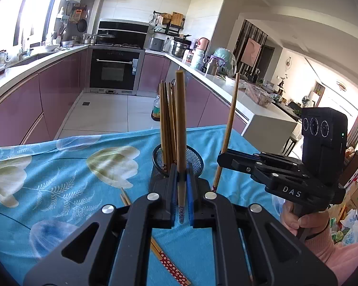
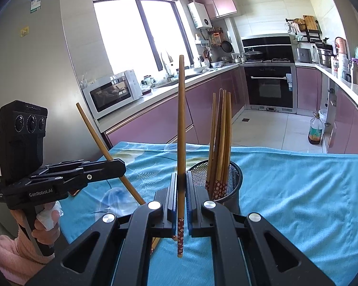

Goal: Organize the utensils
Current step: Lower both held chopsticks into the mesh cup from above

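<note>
Nearest, the left gripper [image 1: 181, 186] and right gripper [image 2: 181, 190] each have their jaws clamped on one upright chopstick [image 1: 181, 128]. Just beyond, the black mesh holder [image 2: 234, 178] on the blue-clothed desk [image 2: 298, 190] contains several chopsticks [image 2: 220, 138].

2 grippers [image 1: 181, 200], 1 mesh holder [image 2: 234, 178], 1 loose chopstick [image 1: 169, 264] on cloth.

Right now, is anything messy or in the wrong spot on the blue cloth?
Yes. A chopstick lies loose on the blue cloth instead of standing in the mesh holder with the others. Each gripper, left and right, holds one more chopstick outside it.
</note>
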`<state>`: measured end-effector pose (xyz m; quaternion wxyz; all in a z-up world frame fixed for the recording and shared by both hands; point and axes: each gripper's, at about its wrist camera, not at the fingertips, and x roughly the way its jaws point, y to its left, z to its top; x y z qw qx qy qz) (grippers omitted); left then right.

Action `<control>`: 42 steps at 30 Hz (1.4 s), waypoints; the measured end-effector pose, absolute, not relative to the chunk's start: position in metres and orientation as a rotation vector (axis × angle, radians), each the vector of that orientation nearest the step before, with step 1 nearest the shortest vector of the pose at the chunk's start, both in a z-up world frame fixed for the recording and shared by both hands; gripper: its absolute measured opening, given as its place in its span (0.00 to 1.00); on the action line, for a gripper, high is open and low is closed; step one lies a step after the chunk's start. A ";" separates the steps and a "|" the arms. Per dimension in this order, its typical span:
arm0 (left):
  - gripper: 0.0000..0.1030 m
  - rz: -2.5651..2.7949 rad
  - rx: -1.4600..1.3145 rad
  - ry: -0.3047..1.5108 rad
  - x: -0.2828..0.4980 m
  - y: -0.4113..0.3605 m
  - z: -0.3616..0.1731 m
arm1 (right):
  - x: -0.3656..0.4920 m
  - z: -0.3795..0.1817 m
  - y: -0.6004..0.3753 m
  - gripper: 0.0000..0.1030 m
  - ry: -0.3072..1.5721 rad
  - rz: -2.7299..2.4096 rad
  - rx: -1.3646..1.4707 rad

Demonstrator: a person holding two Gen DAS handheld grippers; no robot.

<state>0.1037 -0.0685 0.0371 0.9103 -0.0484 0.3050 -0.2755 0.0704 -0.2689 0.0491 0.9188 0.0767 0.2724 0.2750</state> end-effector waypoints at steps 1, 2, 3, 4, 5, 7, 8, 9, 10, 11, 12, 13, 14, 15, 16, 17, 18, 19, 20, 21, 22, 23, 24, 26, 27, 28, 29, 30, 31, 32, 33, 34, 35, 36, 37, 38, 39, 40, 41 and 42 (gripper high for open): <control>0.07 -0.569 -0.100 0.627 0.104 -0.068 0.039 | 0.071 0.049 -0.269 0.05 0.558 0.565 0.156; 0.07 -0.570 -0.101 0.625 0.104 -0.068 0.040 | 0.072 0.050 -0.269 0.05 0.555 0.564 0.156; 0.07 -0.570 -0.100 0.623 0.105 -0.068 0.041 | 0.073 0.051 -0.269 0.05 0.552 0.563 0.157; 0.07 -0.571 -0.100 0.620 0.105 -0.068 0.042 | 0.074 0.052 -0.270 0.05 0.549 0.561 0.158; 0.07 -0.570 -0.099 0.617 0.105 -0.068 0.043 | 0.075 0.052 -0.270 0.05 0.546 0.560 0.158; 0.07 -0.571 -0.097 0.610 0.105 -0.068 0.047 | 0.078 0.054 -0.271 0.05 0.539 0.559 0.159; 0.07 -0.572 -0.095 0.606 0.105 -0.068 0.048 | 0.079 0.055 -0.271 0.05 0.536 0.559 0.158; 0.07 -0.573 -0.095 0.603 0.105 -0.068 0.050 | 0.080 0.057 -0.270 0.05 0.533 0.559 0.156; 0.07 -0.575 -0.094 0.599 0.105 -0.068 0.052 | 0.081 0.057 -0.270 0.05 0.530 0.559 0.155; 0.07 -0.574 -0.093 0.594 0.105 -0.068 0.053 | 0.082 0.058 -0.270 0.05 0.527 0.559 0.154; 0.07 -0.573 -0.091 0.589 0.105 -0.069 0.056 | 0.082 0.059 -0.270 0.05 0.525 0.560 0.153; 0.07 -0.572 -0.092 0.585 0.106 -0.068 0.057 | 0.083 0.060 -0.270 0.05 0.521 0.559 0.151; 0.07 -0.572 -0.092 0.582 0.106 -0.068 0.059 | 0.083 0.061 -0.270 0.05 0.518 0.560 0.151; 0.07 -0.573 -0.093 0.577 0.106 -0.068 0.061 | 0.084 0.062 -0.271 0.05 0.515 0.560 0.151; 0.07 -0.573 -0.093 0.575 0.107 -0.069 0.062 | 0.085 0.063 -0.271 0.05 0.512 0.559 0.151; 0.07 -0.573 -0.092 0.571 0.107 -0.069 0.064 | 0.086 0.064 -0.271 0.05 0.508 0.559 0.152; 0.08 -0.573 -0.092 0.568 0.107 -0.069 0.065 | 0.087 0.065 -0.271 0.05 0.505 0.558 0.152; 0.07 -0.573 -0.092 0.565 0.106 -0.070 0.067 | 0.088 0.066 -0.272 0.05 0.502 0.557 0.151; 0.07 -0.573 -0.091 0.560 0.105 -0.070 0.068 | 0.088 0.068 -0.272 0.05 0.499 0.555 0.151; 0.07 -0.574 -0.091 0.557 0.104 -0.071 0.070 | 0.089 0.069 -0.273 0.05 0.497 0.555 0.152; 0.07 -0.574 -0.092 0.552 0.104 -0.071 0.072 | 0.090 0.070 -0.273 0.05 0.494 0.554 0.151; 0.07 -0.575 -0.092 0.549 0.103 -0.071 0.073 | 0.091 0.071 -0.273 0.05 0.492 0.553 0.149; 0.07 -0.575 -0.092 0.545 0.103 -0.071 0.075 | 0.091 0.072 -0.273 0.05 0.489 0.553 0.149; 0.07 -0.577 -0.090 0.540 0.103 -0.074 0.077 | 0.092 0.074 -0.274 0.05 0.482 0.550 0.145; 0.07 -0.578 -0.087 0.535 0.103 -0.074 0.079 | 0.094 0.076 -0.274 0.05 0.479 0.550 0.144; 0.07 -0.576 -0.085 0.529 0.103 -0.075 0.082 | 0.094 0.077 -0.274 0.05 0.475 0.548 0.143; 0.07 -0.577 -0.085 0.524 0.105 -0.077 0.084 | 0.096 0.079 -0.275 0.05 0.472 0.545 0.142; 0.07 -0.579 -0.086 0.521 0.106 -0.077 0.086 | 0.098 0.080 -0.275 0.05 0.469 0.544 0.142; 0.07 -0.578 -0.088 0.517 0.107 -0.078 0.088 | 0.099 0.081 -0.275 0.05 0.466 0.541 0.143; 0.07 -0.577 -0.088 0.513 0.108 -0.078 0.089 | 0.100 0.082 -0.276 0.05 0.461 0.539 0.142; 0.07 -0.574 -0.087 0.510 0.109 -0.078 0.090 | 0.102 0.083 -0.276 0.05 0.458 0.536 0.142; 0.07 -0.573 -0.087 0.508 0.111 -0.078 0.091 | 0.104 0.085 -0.277 0.05 0.455 0.534 0.143; 0.07 -0.571 -0.088 0.507 0.112 -0.079 0.092 | 0.105 0.086 -0.277 0.05 0.453 0.533 0.145; 0.07 -0.569 -0.088 0.506 0.113 -0.080 0.093 | 0.107 0.087 -0.277 0.05 0.450 0.529 0.145; 0.07 -0.567 -0.088 0.506 0.115 -0.081 0.094 | 0.110 0.087 -0.278 0.05 0.447 0.526 0.147; 0.07 -0.566 -0.087 0.504 0.116 -0.082 0.094 | 0.112 0.088 -0.278 0.05 0.445 0.524 0.149; 0.07 -0.566 -0.088 0.503 0.118 -0.083 0.095 | 0.113 0.088 -0.279 0.05 0.443 0.520 0.150; 0.07 -0.564 -0.089 0.502 0.119 -0.084 0.095 | 0.115 0.088 -0.279 0.05 0.440 0.515 0.149; 0.07 -0.562 -0.089 0.501 0.121 -0.085 0.095 | 0.117 0.089 -0.279 0.05 0.440 0.510 0.148; 0.08 -0.562 -0.088 0.502 0.121 -0.086 0.095 | 0.119 0.088 -0.279 0.05 0.442 0.508 0.148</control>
